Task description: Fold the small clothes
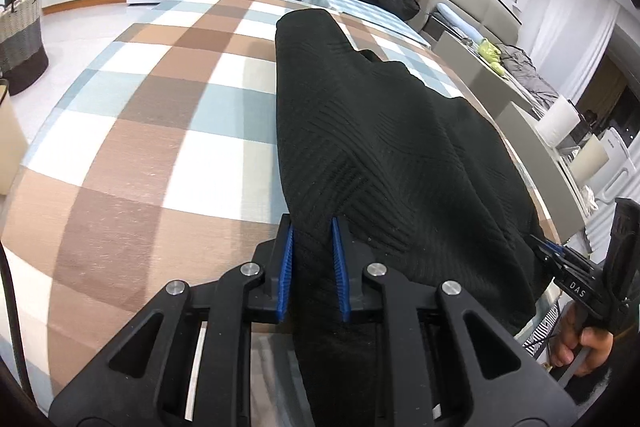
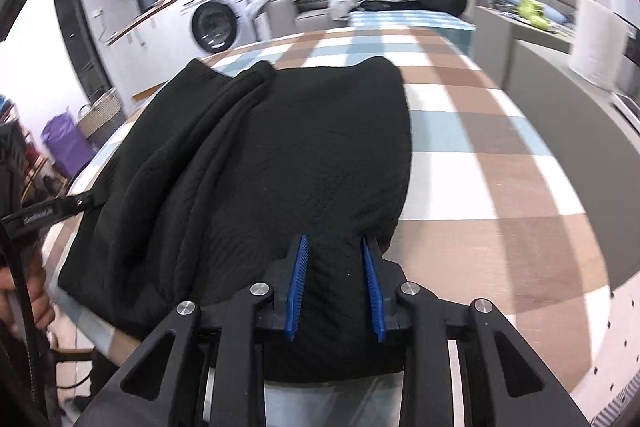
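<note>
Black garment [image 1: 384, 147] near edge (hem hidden) clamped in both tools.

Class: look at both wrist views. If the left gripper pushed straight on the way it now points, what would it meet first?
The black garment. The left gripper is already clamped on its near edge, so more of that cloth lies straight ahead, with the checked tablecloth probably just underneath.

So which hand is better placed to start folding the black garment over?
Neither clearly: the left gripper and right gripper each pinch a near corner of the black garment, so they would probably lift together.
</note>
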A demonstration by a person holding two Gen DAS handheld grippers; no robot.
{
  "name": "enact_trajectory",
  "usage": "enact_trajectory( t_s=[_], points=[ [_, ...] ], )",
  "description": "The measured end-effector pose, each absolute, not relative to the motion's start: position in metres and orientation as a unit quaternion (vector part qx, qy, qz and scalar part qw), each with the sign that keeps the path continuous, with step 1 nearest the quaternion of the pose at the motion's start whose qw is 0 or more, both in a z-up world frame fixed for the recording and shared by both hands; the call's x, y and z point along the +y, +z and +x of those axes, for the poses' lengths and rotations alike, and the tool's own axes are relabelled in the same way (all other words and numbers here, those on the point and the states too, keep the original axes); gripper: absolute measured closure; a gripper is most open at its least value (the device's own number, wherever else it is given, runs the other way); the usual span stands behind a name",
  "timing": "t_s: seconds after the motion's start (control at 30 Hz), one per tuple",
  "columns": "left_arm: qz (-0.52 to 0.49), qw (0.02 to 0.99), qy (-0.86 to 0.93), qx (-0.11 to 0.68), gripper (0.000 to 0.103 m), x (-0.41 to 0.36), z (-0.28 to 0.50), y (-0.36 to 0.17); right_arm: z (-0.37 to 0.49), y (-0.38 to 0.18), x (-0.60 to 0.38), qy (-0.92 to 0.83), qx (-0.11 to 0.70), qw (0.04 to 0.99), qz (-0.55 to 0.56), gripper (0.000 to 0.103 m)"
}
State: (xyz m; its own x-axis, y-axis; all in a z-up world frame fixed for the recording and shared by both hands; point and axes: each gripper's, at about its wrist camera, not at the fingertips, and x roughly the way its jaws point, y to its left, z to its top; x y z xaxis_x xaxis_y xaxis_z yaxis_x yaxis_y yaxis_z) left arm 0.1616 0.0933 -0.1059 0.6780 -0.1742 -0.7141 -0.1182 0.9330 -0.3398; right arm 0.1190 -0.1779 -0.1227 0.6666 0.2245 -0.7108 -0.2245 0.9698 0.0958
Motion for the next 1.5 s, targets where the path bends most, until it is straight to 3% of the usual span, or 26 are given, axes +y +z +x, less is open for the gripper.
enact_trajectory(
  t_s=[0.1,0.17,0.2,0.27,0.5,0.57,0.7,0.8,0.93,1.13,1.27,1.5],
  points=[
    [-0.178,0.897,-0.015,0.404,0.081,0.098,0.159,-0.104,0.118,-0.112,-0.181,0.113,0.376,0.92,0.006,0.063],
    [-0.163,0.9,-0.008,0.404,0.07,0.097,0.156,-0.1,0.112,-0.1,-0.18,0.121,0.351,0.928,0.014,0.055],
    [-0.159,0.903,-0.005,0.399,0.059,0.097,0.155,-0.098,0.111,-0.094,-0.176,0.125,0.344,0.931,0.014,0.053],
    [-0.155,0.91,-0.006,0.384,0.047,0.096,0.15,-0.092,0.116,-0.087,-0.165,0.155,0.342,0.927,0.017,0.053],
    [-0.143,0.917,-0.028,0.371,0.031,0.08,0.144,-0.084,0.162,-0.102,-0.119,0.233,0.391,0.89,0.037,0.053],
    [-0.145,0.917,-0.034,0.371,0.03,0.076,0.142,-0.084,0.172,-0.112,-0.106,0.241,0.404,0.882,0.039,0.054],
    [-0.141,0.917,-0.038,0.371,0.03,0.072,0.142,-0.084,0.173,-0.117,-0.089,0.262,0.396,0.88,0.019,0.091],
    [-0.148,0.917,-0.038,0.367,0.03,0.075,0.14,-0.082,0.154,-0.096,-0.083,0.286,0.349,0.892,0.004,0.098],
    [-0.156,0.917,-0.038,0.365,0.03,0.078,0.139,-0.081,0.127,-0.069,-0.098,0.27,0.298,0.915,0.015,0.098],
    [-0.144,0.914,-0.047,0.377,0.03,0.07,0.141,-0.085,0.15,-0.11,-0.121,0.201,0.381,0.903,0.006,0.098],
    [-0.128,0.914,-0.056,0.38,0.03,0.059,0.14,-0.086,0.152,-0.114,-0.129,0.192,0.398,0.897,0.005,0.088],
    [-0.115,0.912,-0.068,0.388,0.029,0.048,0.14,-0.091,0.126,-0.085,-0.138,0.219,0.359,0.906,0.041,0.068]
  ],
)
